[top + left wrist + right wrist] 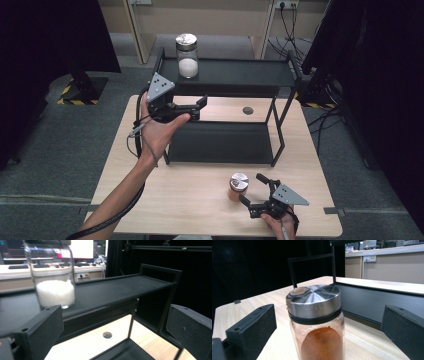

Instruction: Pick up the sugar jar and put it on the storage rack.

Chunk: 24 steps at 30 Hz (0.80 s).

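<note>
A glass jar of white grains (187, 55) with a metal lid stands at the left end of the black rack's top shelf (240, 72). In the left gripper view the white-grain jar (53, 285) is just beyond my left jaw. My left gripper (199, 109) hovers open in front of that shelf, empty (115, 332). A smaller jar of orange-brown powder (238, 186) with a silver lid stands on the table near the front edge. My right gripper (252, 188) is open beside it. In the right gripper view the powder jar (317, 322) stands between the spread jaws, untouched.
The black two-tier rack has a lower shelf (220, 142) resting on the wooden table (175, 200). A round cable hole (247, 110) sits in the tabletop behind the rack. Dark curtains and cables flank the table.
</note>
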### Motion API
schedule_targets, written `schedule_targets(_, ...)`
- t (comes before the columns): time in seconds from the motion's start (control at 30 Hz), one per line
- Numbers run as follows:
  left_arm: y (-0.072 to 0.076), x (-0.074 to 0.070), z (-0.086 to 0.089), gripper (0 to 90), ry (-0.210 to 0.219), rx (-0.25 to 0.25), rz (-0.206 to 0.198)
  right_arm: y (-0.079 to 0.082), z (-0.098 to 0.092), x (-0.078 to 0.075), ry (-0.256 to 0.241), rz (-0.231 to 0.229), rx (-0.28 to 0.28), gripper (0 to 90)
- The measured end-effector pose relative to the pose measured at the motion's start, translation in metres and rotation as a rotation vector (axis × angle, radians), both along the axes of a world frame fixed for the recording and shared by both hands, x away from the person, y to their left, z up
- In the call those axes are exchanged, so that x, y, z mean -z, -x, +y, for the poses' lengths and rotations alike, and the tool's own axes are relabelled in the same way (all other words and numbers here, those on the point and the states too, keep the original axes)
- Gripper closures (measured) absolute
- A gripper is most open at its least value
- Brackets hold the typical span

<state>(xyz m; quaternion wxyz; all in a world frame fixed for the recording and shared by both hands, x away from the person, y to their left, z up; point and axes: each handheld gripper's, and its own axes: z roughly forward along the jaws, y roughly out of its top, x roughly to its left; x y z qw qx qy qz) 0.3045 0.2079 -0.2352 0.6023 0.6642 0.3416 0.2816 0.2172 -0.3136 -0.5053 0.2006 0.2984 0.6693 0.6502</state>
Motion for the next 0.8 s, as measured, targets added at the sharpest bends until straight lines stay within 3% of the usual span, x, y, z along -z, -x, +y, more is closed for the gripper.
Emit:
schedule_targets(0.5, 0.027, 0.051, 0.000, 0.2, -0.001, 0.100, -0.037, 0.000, 0.000, 0.000, -0.006, 0.004, 0.001, 0.4)
schedule_targets(0.8, 0.031, 0.084, -0.002, 0.1, 0.009, 0.160, -0.010, 0.000, 0.000, 0.001, -0.005, 0.000, 0.001, 0.4)
